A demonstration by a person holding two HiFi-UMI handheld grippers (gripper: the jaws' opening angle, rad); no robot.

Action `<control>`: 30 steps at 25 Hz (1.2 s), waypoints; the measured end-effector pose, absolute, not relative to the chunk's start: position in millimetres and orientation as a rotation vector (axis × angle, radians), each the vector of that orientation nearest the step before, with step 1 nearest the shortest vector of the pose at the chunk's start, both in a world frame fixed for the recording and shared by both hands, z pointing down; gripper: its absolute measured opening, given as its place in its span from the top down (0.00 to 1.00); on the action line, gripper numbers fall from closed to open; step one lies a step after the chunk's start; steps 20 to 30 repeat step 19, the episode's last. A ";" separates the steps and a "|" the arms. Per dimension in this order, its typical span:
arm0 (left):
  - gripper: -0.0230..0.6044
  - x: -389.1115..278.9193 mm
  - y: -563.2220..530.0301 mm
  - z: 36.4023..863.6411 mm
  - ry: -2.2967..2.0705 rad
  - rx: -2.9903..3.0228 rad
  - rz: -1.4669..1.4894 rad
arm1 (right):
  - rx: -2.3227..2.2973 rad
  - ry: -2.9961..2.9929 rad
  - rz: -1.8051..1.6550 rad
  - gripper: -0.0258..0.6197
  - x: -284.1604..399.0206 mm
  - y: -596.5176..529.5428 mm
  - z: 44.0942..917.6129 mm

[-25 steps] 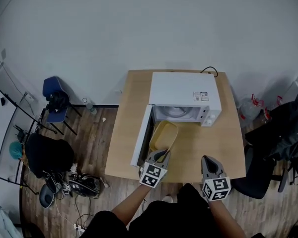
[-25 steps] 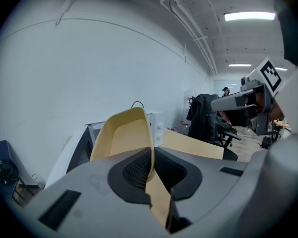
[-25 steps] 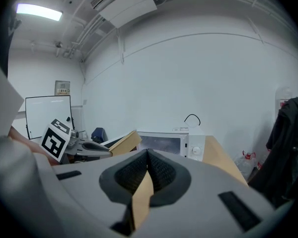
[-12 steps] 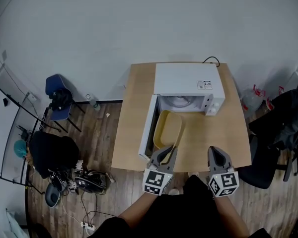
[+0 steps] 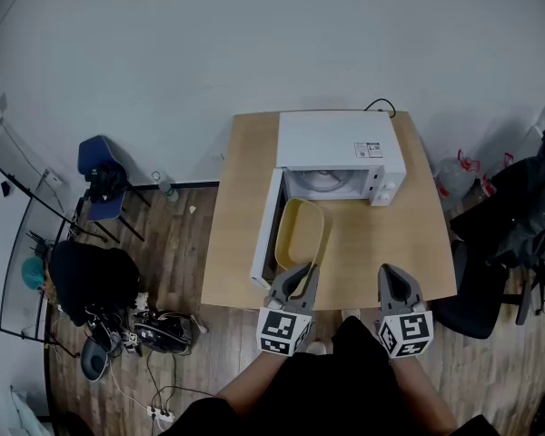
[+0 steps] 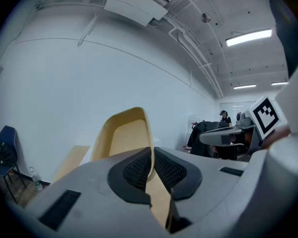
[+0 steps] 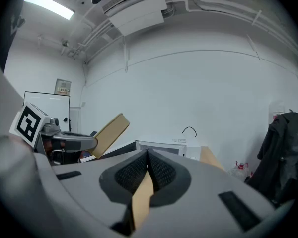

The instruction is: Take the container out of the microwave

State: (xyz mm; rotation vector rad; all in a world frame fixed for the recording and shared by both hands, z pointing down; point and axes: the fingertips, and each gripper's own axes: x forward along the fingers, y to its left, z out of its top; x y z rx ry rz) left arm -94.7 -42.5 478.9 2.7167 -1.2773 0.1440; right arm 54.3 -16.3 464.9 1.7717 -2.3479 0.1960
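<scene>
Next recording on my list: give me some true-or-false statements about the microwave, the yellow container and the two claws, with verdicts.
1. The microwave has its door open. True.
2. The left claw is closed on the rim of the yellow container. True.
3. The container sits inside the microwave. False: it is held out in front of the open microwave, over the table.
4. The right claw also grips the container. False: its jaws are together with nothing between them, and it is apart from the container.
5. A blue chair stands on the floor to the left of the table in the head view. True.
</scene>
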 end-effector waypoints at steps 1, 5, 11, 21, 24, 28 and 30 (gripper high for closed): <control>0.92 -94.2 -42.1 479.0 -1.276 2.718 0.143 | 1.772 -2.348 0.194 0.87 54.5 -16.3 464.4; 0.92 -90.6 -41.0 483.9 -1.272 2.712 0.143 | 1.771 -2.351 0.190 0.87 56.7 -17.1 464.5; 0.92 -84.9 -42.0 486.6 -1.273 2.704 0.147 | 1.781 -2.354 0.179 0.87 64.6 -19.2 464.2; 0.92 -65.4 -57.5 485.5 -1.263 2.721 0.166 | 1.783 -2.345 0.166 0.87 88.9 -34.6 463.7; 0.92 -65.4 -57.5 485.5 -1.263 2.721 0.166 | 1.783 -2.345 0.166 0.87 88.9 -34.6 463.7; 0.92 -65.4 -57.5 485.5 -1.263 2.721 0.166 | 1.783 -2.345 0.166 0.87 88.9 -34.6 463.7; 0.92 -65.4 -57.5 485.5 -1.263 2.721 0.166 | 1.783 -2.345 0.166 0.87 88.9 -34.6 463.7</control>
